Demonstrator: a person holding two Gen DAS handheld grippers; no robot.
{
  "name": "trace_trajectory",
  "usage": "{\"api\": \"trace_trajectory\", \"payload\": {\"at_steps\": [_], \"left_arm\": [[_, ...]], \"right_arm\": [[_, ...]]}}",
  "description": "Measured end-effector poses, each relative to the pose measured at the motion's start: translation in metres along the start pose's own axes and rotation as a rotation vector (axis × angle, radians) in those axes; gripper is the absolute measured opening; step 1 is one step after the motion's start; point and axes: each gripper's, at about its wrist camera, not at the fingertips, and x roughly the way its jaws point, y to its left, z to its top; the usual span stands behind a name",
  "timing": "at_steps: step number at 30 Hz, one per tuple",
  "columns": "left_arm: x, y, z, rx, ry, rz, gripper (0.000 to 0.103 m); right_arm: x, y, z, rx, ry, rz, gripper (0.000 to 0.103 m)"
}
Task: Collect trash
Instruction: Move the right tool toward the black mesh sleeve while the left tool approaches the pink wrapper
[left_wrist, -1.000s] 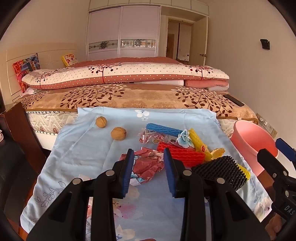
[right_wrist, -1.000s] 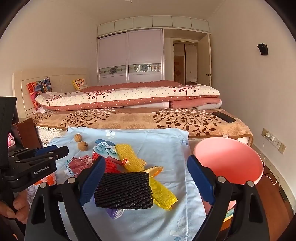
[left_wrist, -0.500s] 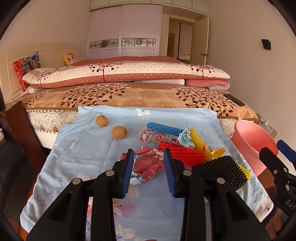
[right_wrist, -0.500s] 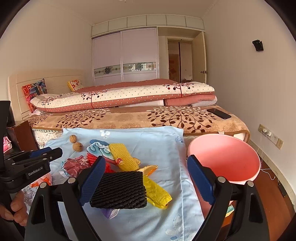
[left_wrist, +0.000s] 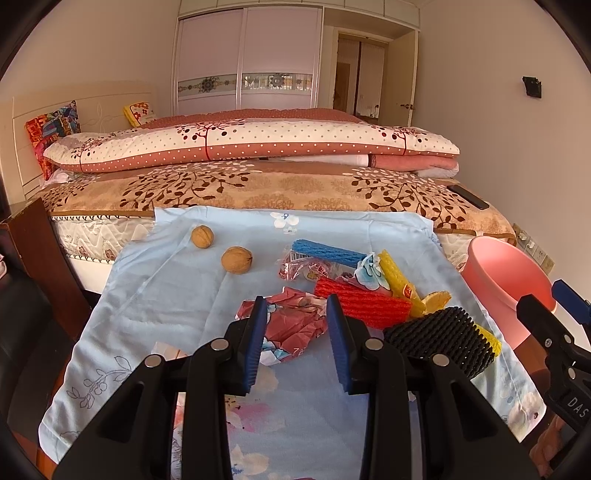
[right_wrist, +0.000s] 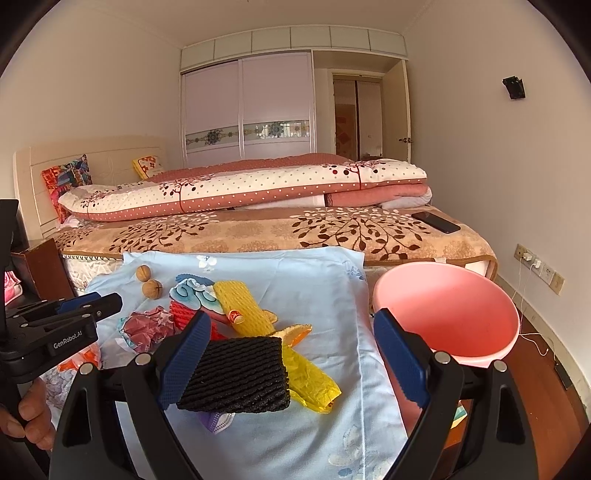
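Note:
Trash lies on a light blue flowered cloth (left_wrist: 177, 295). My left gripper (left_wrist: 295, 299) hangs open just over a crumpled red wrapper (left_wrist: 291, 325), its blue pads apart and not pressing it. Beyond lie a red foam net (left_wrist: 362, 299), a blue foam net (left_wrist: 325, 251), a yellow foam net (right_wrist: 240, 306) and a clear snack wrapper (left_wrist: 306, 269). My right gripper (right_wrist: 291, 317) is wide open above a black foam net (right_wrist: 236, 373), which rests on a yellow wrapper (right_wrist: 310, 384). A pink bin (right_wrist: 447, 314) stands right of the cloth.
Two walnuts (left_wrist: 236, 260) (left_wrist: 202, 236) lie at the cloth's far left. Behind is a bed (left_wrist: 258, 184) with folded quilts and a phone (right_wrist: 436, 221). A dark wooden cabinet (left_wrist: 40, 258) stands left. A hand (right_wrist: 33, 413) holds the left gripper (right_wrist: 107, 301).
Both grippers keep their place and their opening. The trash lies where it lay before.

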Motion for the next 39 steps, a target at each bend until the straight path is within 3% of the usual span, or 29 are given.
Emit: {"api": "trace_trajectory", "payload": {"at_steps": [21, 39], "left_arm": [[0.0027, 0.0006, -0.0035, -0.003, 0.012, -0.003, 0.034], [0.003, 0.0001, -0.0059, 0.007, 0.008, -0.025, 0.034]], "right_arm": [[0.002, -0.0008, -0.0043, 0.001, 0.014, -0.003, 0.087], [0.01, -0.0031, -0.0096, 0.005, 0.079, 0.046, 0.077]]}}
